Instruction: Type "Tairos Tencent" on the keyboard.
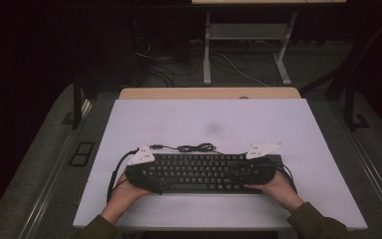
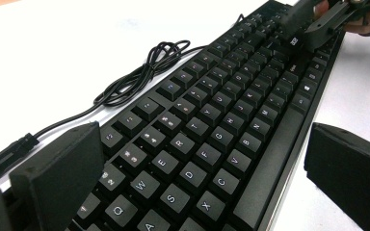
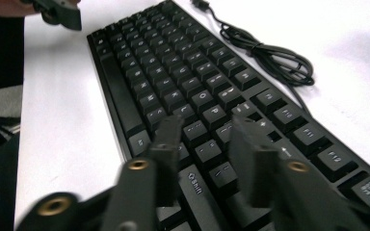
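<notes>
Straddling the keyboard (image 1: pixel 199 172), my left gripper (image 2: pixel 197 159) gapes across its width to steady it; right gripper (image 3: pixel 207 144) hovers half-closed, grasping nothing

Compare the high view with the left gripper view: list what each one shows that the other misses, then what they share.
High view alone: the whole white table, the floor and a desk frame beyond it, both forearms, and the grey plates on top of the grippers.

Left gripper view alone: readable key legends such as Q, W, E, S and C, and the left gripper with its jaws standing wide either side of the keyboard's end.

Both: the black keyboard, its coiled cable on the table behind it, and the right gripper over the far end's keys.
</notes>
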Available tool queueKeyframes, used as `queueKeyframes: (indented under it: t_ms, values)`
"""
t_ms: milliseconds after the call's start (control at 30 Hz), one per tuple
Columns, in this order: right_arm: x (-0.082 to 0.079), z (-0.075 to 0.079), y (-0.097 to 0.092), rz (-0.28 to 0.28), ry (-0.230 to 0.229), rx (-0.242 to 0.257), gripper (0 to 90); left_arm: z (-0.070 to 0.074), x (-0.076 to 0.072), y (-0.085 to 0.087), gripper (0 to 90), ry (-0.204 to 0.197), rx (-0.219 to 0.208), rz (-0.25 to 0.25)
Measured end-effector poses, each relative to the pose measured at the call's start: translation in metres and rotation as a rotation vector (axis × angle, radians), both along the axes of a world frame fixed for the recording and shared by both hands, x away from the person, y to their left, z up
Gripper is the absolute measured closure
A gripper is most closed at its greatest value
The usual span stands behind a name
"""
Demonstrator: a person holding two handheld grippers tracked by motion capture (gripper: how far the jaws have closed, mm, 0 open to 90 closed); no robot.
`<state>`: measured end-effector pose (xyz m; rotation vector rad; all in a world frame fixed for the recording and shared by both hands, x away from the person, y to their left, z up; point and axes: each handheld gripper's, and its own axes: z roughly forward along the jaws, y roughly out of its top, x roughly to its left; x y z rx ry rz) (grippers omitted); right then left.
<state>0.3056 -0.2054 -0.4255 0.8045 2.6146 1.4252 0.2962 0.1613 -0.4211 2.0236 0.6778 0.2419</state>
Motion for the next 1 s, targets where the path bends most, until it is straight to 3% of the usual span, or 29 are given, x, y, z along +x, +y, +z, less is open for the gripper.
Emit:
queueKeyframes:
  t_ms: [267, 633, 1000]
  values:
    - [-0.001, -0.005, 0.004, 0.048, 0.013, -0.050, 88.8, 0.000, 0.000, 0.000, 0.0, 0.003, 0.000, 0.001]
    - [-0.002, -0.012, 0.007, 0.069, 0.020, -0.116, 89.2, -0.001, 0.000, -0.001, 0.0, 0.004, 0.001, 0.000]
    - [-0.002, -0.014, 0.007, 0.066, 0.029, -0.123, 89.3, -0.001, 0.000, -0.001, 0.0, 0.005, -0.001, 0.002]
